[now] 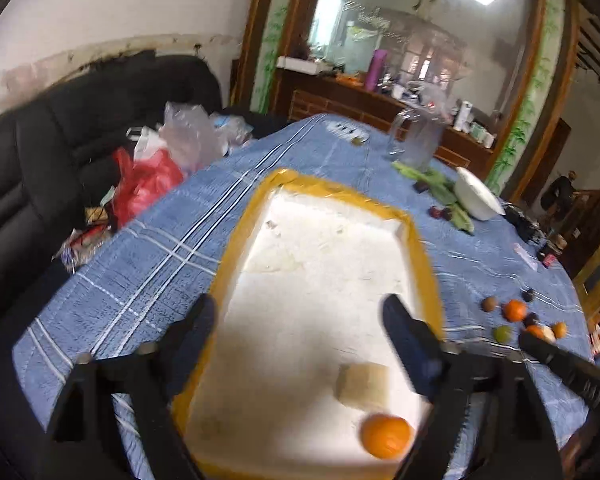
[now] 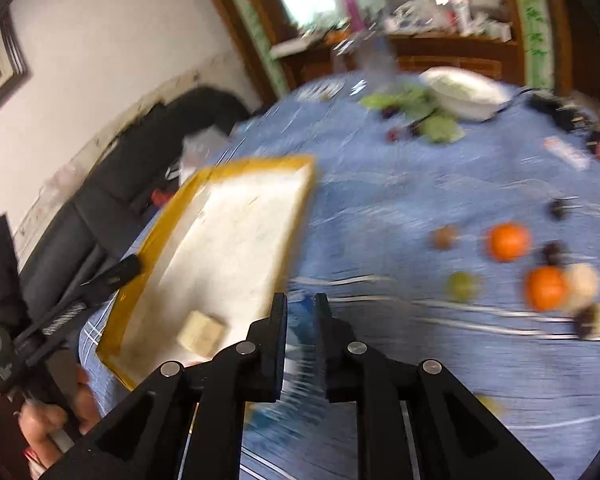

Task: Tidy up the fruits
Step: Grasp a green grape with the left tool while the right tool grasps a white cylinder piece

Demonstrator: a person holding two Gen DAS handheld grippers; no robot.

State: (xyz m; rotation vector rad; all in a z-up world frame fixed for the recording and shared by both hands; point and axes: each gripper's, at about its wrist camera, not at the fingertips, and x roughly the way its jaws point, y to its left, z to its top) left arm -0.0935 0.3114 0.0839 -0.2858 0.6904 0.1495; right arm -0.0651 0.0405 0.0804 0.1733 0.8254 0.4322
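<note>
A white foam tray with a yellow taped rim (image 1: 428, 264) lies on the blue checked tablecloth. In it are an orange (image 1: 386, 436) and a pale block (image 1: 363, 390). My left gripper (image 1: 300, 320) is open and empty above the tray's near half. My right gripper (image 2: 301, 316) has its jaws nearly together with nothing between them, over the cloth right of the tray (image 2: 292, 216). Loose fruit lies to the right: oranges (image 2: 508, 241), a green fruit (image 2: 462, 286), a brown fruit (image 2: 444, 237) and dark plums (image 2: 558, 208). The right wrist view is blurred.
A white bowl (image 1: 478, 198), green leaves (image 1: 440, 186), two plums (image 1: 440, 213) and a clear jug (image 1: 416, 140) stand at the far side. Plastic bags (image 1: 152, 180) lie on a black sofa (image 1: 40, 152) on the left. A cluttered sideboard (image 1: 360, 98) stands behind.
</note>
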